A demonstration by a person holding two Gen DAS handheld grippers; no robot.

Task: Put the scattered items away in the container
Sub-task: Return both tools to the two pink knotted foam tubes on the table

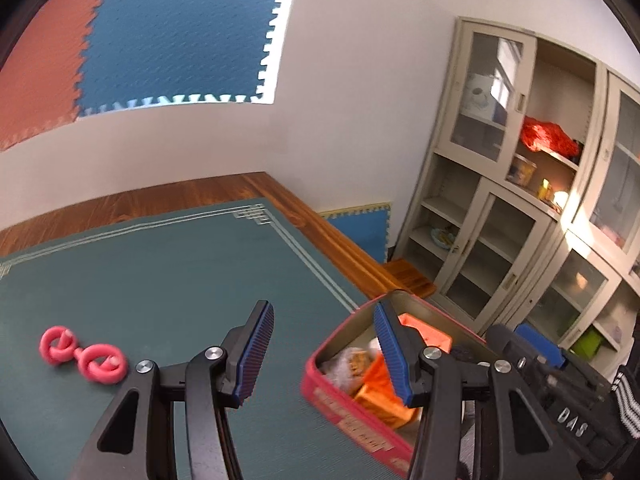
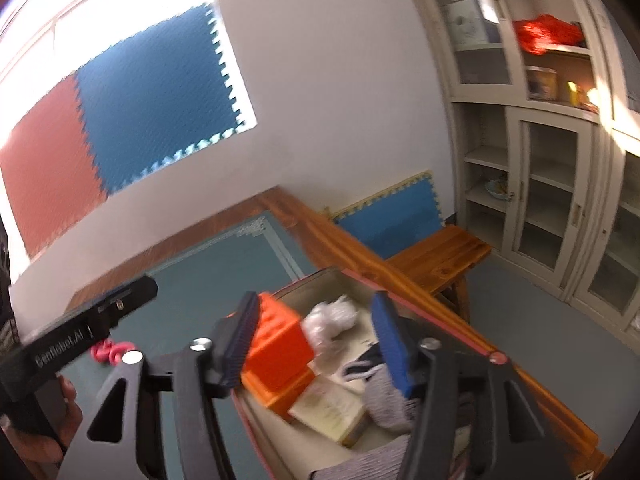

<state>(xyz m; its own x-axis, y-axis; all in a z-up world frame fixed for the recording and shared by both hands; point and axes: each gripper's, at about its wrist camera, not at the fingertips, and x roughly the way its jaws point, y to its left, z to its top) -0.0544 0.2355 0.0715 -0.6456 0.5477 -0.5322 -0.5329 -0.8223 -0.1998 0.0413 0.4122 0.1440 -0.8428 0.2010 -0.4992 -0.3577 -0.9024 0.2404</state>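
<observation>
A red tin container (image 1: pixel 344 416) stands on the green mat near the table's right edge; it also shows in the right wrist view (image 2: pixel 420 312). It holds an orange box (image 2: pixel 276 352), a white wrapped item (image 2: pixel 332 320), a pale card pack (image 2: pixel 332 408) and grey striped cloth (image 2: pixel 384 392). A pink double-ring toy (image 1: pixel 82 354) lies on the mat to the left, partly hidden in the right wrist view (image 2: pixel 108 350). My left gripper (image 1: pixel 324 354) is open and empty above the tin's left rim. My right gripper (image 2: pixel 316 344) is open and empty over the tin.
The green mat (image 1: pixel 160 280) covers a wooden table (image 1: pixel 328 236) against a white wall. A wooden bench (image 2: pixel 440 252) and beige glass-door cabinets (image 1: pixel 520 200) stand to the right. Blue and red foam tiles (image 1: pixel 180 32) hang on the wall.
</observation>
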